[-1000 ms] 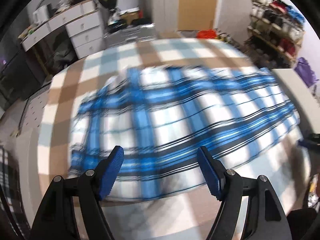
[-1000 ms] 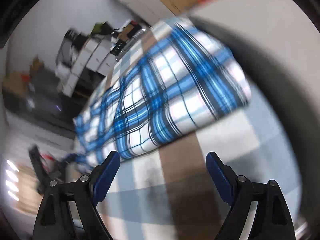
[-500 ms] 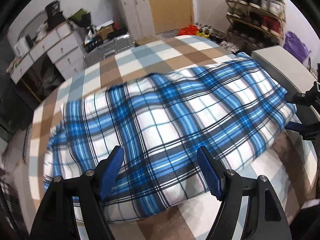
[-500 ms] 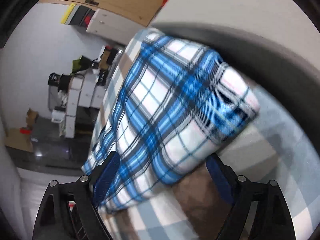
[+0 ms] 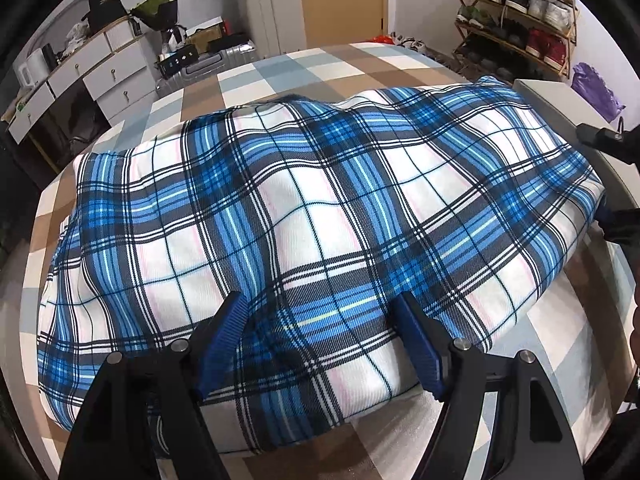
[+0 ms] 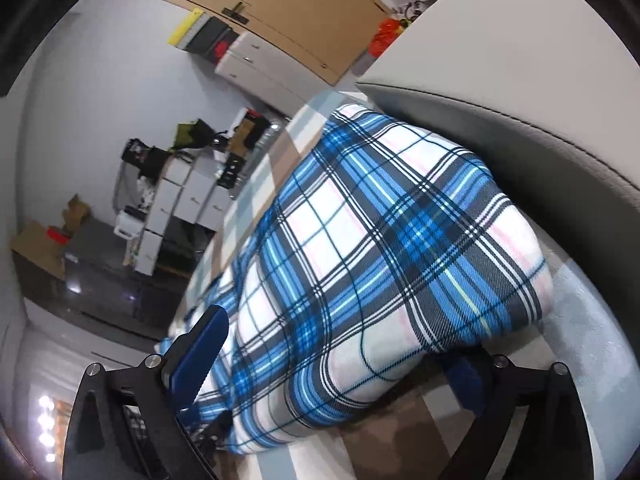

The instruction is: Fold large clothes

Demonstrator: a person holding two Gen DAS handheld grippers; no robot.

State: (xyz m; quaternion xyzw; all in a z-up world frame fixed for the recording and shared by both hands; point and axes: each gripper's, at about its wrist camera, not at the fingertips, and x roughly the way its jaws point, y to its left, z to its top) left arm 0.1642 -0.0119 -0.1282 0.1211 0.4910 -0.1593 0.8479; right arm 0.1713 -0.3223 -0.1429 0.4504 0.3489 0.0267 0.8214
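A large blue, white and black plaid cloth [image 5: 304,216] lies folded in a thick pad on the bed's brown, grey and white checked sheet [image 5: 320,68]. My left gripper [image 5: 320,312] hangs open over the cloth's near edge, its blue pads [image 5: 224,332] apart on either side of a plaid band. My right gripper [image 6: 340,344] straddles the cloth's end corner [image 6: 400,280]. Its jaws are opening and the pads do not press on the fabric. One blue pad [image 6: 200,352] shows fully, the other is partly hidden under the fold. At the right rim of the left wrist view the right gripper [image 5: 600,178] is seen at that corner.
A grey padded headboard [image 6: 540,92] runs right beside the cloth's end. Beyond the bed stand a white chest of drawers [image 5: 100,80], a white suitcase [image 5: 268,8] and a shoe rack [image 5: 516,8]. A purple bag [image 5: 596,84] sits by the rack.
The left gripper has come down and closer over the cloth's near edge. The right gripper has swung toward the cloth's corner, which now fills the space between its wider jaws.
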